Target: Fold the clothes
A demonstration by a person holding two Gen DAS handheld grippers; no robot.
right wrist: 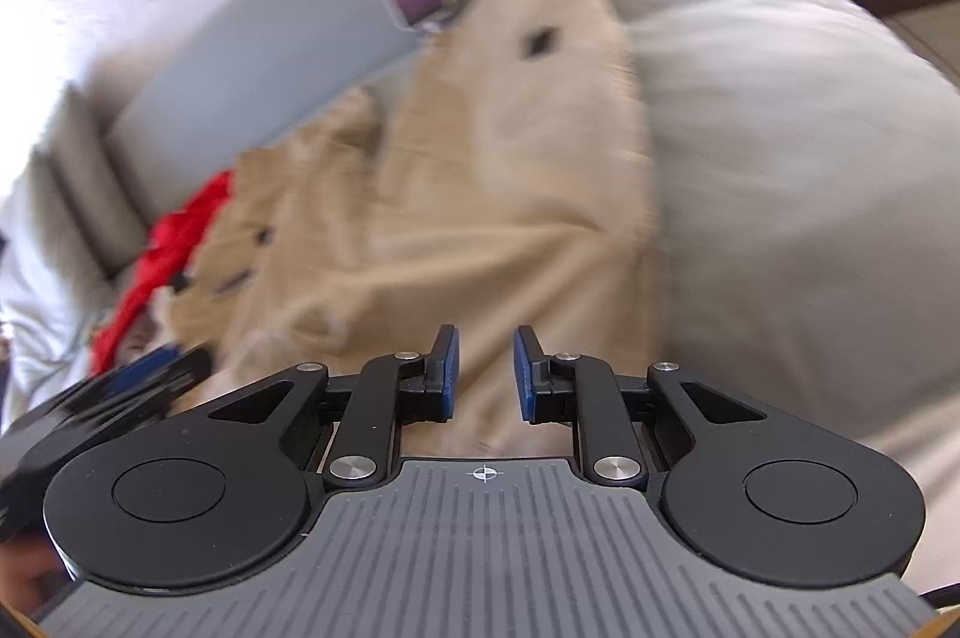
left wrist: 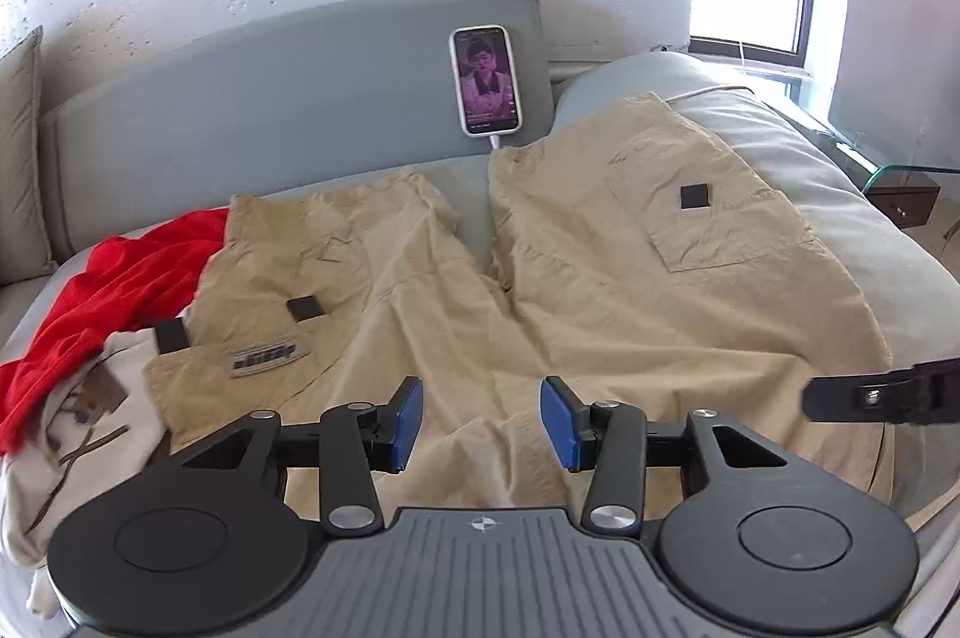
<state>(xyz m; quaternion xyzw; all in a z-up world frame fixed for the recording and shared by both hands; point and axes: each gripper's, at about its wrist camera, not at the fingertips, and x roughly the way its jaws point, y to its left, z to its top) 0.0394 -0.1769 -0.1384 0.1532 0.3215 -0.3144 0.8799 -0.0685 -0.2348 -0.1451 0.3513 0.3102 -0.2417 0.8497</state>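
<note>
Hovering above the near end of the tan trousers, the left gripper is standing with its jaws apart and nothing between the blue pads; the cloth is lying below them, not pinched. The right gripper is also standing with a narrow gap between its jaws, and no fabric is showing in that gap; its view is blurred, so whether the pads are brushing the cloth underneath cannot be told. The trousers are lying spread flat ahead of both tools, legs parted and running away toward the phone that is leaning on the headboard. A red garment and a pale garment are lying to the left of the left tool, the pale one touching the trousers' waist edge. Judged from here, the fold is not yet started. Risks: closing on one layer only is likely to drag the top cloth and leave the lower layer behind; gripping near the left edge is likely to catch the pale garment as well; lifting the two sides unevenly is likely to skew the fold; sweeping the legs far forward is likely to knock the phone over.
</note>
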